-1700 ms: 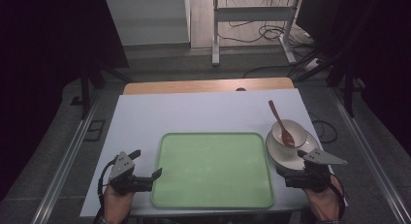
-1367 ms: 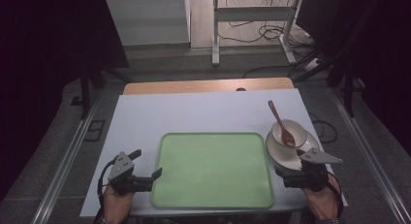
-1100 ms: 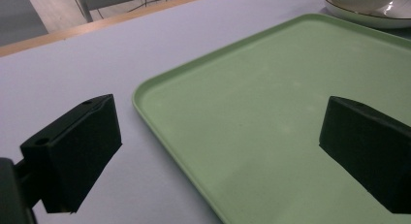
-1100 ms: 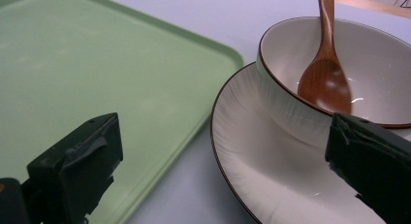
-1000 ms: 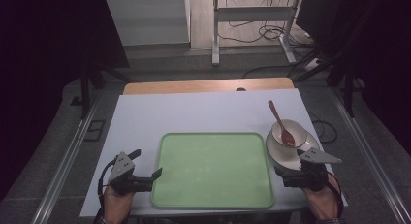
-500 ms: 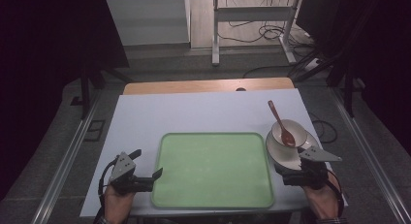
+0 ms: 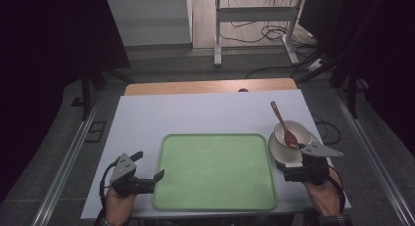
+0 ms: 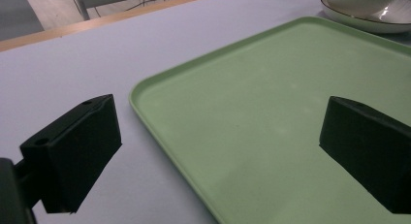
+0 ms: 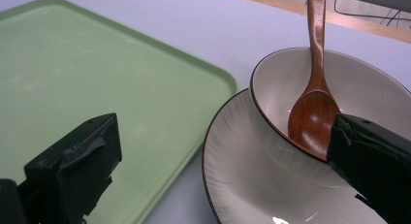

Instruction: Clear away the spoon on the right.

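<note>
Sitting on a white plate [image 7: 280, 152] near the right edge of the white worktop [image 7: 195, 113], a pale bowl [image 7: 291, 132] holds a brown wooden spoon [image 7: 284, 125] and nothing else that can be made out; in the right gripper view the spoon's scoop [image 9: 312, 118] lies low against the bowl's inner wall. The spoon's long axis runs from the scoop in the bowl up over the rim, its handle pointing toward the far edge of the worktop and slightly left, the tip cut off at the top of the right gripper view. Beside the plate, toward the middle of the near edge, lies a green tray [image 7: 215, 169], bare inside; the plate's left rim sits just at the tray's right border, and whether they touch cannot be told. The right gripper [image 7: 303, 170], held in a hand [image 7: 323, 196] at the near right corner, has its jaws spread wide with nothing between them but the plate's rim and the bowl's near side; its body hides the plate's near part in the high view. The left gripper [image 7: 142, 179] rests near the tray's near-left corner, jaws likewise wide apart and straddling the tray's left rim [image 8: 160, 136], grasping nothing.
</note>
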A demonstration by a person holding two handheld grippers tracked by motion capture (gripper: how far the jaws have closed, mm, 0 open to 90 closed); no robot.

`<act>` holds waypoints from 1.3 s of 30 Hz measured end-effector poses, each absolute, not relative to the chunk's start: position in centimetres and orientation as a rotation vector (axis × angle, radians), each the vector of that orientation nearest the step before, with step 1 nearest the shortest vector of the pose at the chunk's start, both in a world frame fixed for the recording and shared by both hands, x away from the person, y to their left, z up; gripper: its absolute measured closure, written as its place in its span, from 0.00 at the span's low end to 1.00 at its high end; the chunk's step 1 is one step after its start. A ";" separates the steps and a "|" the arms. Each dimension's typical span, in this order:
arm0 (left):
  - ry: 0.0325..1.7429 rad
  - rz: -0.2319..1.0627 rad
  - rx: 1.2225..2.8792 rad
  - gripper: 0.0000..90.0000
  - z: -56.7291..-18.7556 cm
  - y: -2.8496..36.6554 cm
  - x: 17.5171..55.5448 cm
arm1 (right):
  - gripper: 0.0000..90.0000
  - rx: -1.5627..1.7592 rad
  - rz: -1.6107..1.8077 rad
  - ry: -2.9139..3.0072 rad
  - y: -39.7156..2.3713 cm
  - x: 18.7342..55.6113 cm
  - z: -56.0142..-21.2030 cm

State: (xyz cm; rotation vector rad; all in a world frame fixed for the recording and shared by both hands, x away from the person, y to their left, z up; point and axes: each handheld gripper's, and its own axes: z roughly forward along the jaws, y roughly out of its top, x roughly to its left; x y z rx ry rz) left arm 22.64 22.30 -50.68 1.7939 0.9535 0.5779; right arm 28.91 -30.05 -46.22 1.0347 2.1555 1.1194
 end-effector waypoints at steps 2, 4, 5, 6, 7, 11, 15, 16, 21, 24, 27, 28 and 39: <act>0.951 0.555 1.788 0.01 -50.7 22.3 22.7 | 0.00 1.038 1.118 2.157 -30.1 29.1 -46.1; 0.943 0.546 1.783 0.01 -50.6 22.3 22.6 | 0.00 1.045 1.122 2.153 -30.1 29.2 -46.0; 0.941 0.545 1.781 0.01 -50.6 22.2 22.6 | 0.00 1.049 1.126 2.153 -30.1 29.3 -45.9; 0.941 0.544 1.778 0.00 -50.6 22.2 22.6 | 0.00 1.055 1.126 2.154 -30.1 29.4 -45.8; 0.942 0.543 1.777 0.00 -50.6 22.3 22.6 | 0.00 1.051 1.124 2.153 -30.1 29.6 -45.7; 0.943 0.554 1.773 0.00 -50.5 22.3 22.5 | 0.00 1.053 1.106 2.154 -29.9 30.1 -45.4; 0.941 0.564 1.792 0.00 -50.6 22.1 22.6 | 0.00 1.061 1.090 2.156 -29.7 30.7 -45.3; 0.941 0.564 1.797 0.00 -50.6 22.1 22.6 | 0.00 1.068 1.088 2.157 -29.7 30.9 -45.2; 0.942 0.564 1.799 0.01 -50.6 22.1 22.6 | 0.00 1.083 1.085 2.167 -29.7 31.7 -44.7; 0.943 0.569 1.807 0.01 -50.7 22.0 22.6 | 0.00 1.085 1.083 2.175 -29.6 32.1 -44.5; 0.943 0.572 1.810 0.01 -50.7 22.0 22.6 | 0.00 1.083 1.078 2.188 -29.4 32.5 -44.5; 0.943 0.575 1.811 0.01 -50.6 22.0 22.6 | 0.00 1.083 1.066 2.193 -29.3 32.6 -44.5; 0.944 0.580 1.812 0.01 -50.6 22.0 22.6 | 0.00 1.111 1.066 2.190 -29.1 33.7 -44.1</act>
